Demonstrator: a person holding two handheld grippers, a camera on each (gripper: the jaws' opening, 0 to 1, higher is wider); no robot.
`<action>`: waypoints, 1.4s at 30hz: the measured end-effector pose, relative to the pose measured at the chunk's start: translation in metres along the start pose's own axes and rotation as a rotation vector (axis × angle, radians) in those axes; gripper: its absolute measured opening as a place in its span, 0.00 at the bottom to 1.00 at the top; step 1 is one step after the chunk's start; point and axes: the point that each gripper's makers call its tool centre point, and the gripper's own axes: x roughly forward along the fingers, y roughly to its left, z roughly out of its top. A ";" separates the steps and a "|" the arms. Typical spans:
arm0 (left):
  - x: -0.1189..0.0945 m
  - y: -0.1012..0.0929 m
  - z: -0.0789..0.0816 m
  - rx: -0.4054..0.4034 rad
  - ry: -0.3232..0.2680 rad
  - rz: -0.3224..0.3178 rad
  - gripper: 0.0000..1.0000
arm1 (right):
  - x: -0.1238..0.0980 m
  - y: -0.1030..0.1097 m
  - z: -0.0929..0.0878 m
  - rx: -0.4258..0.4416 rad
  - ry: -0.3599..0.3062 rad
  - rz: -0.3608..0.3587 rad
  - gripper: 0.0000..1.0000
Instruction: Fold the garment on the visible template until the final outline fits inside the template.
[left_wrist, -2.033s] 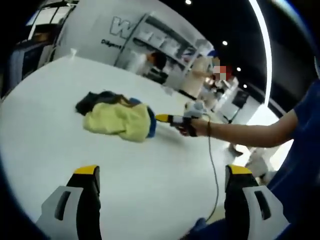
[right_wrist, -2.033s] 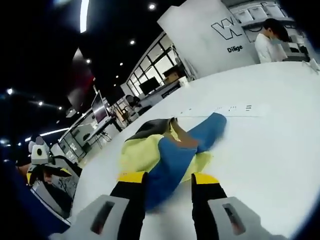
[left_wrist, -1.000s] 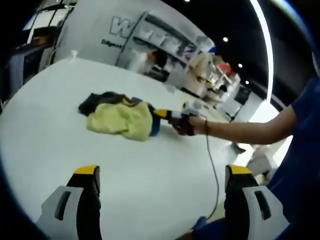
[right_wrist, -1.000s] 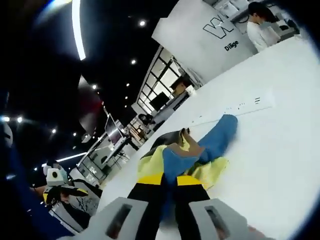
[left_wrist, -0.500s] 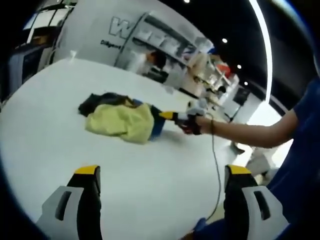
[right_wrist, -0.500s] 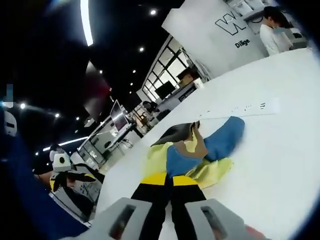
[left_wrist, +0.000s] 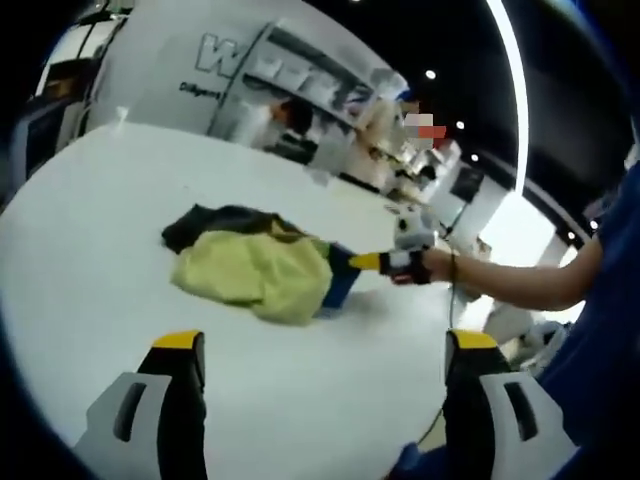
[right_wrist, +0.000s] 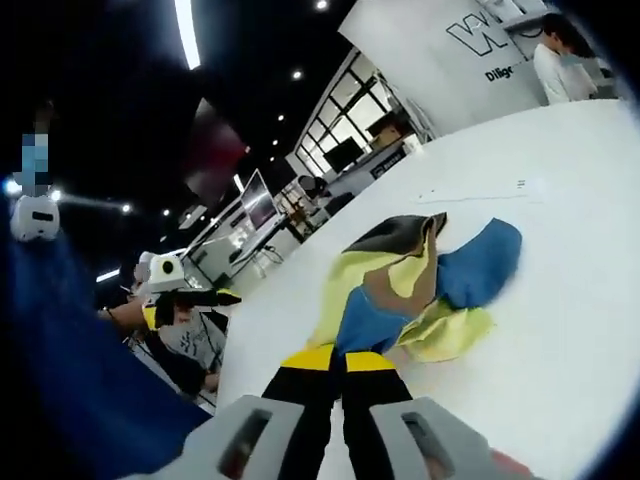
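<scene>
Garment (right_wrist: 420, 285) edge between right jaws

White table (left_wrist: 90, 240), crumpled yellow, blue and dark garment (left_wrist: 262, 268) lying on it, thin printed strip (right_wrist: 480, 190) beyond

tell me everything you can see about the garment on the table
The garment is a crumpled, bunched heap of soft cloth in colour blocks: pale yellow, blue, a brown patch and a dark, near-black part. It lies unfolded on the white table. The right gripper has its jaws shut on a blue edge of the heap. The left gripper stands open, apart from the garment.
</scene>
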 end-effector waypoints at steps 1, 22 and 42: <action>0.005 0.001 0.002 0.015 0.015 -0.013 0.89 | -0.006 0.003 -0.004 0.003 -0.001 -0.002 0.00; 0.158 0.012 0.053 0.315 0.243 -0.207 0.62 | -0.069 0.036 -0.046 0.048 -0.007 -0.057 0.00; 0.232 0.050 0.034 0.483 0.355 -0.083 0.19 | -0.101 0.030 -0.057 0.071 -0.022 -0.091 0.00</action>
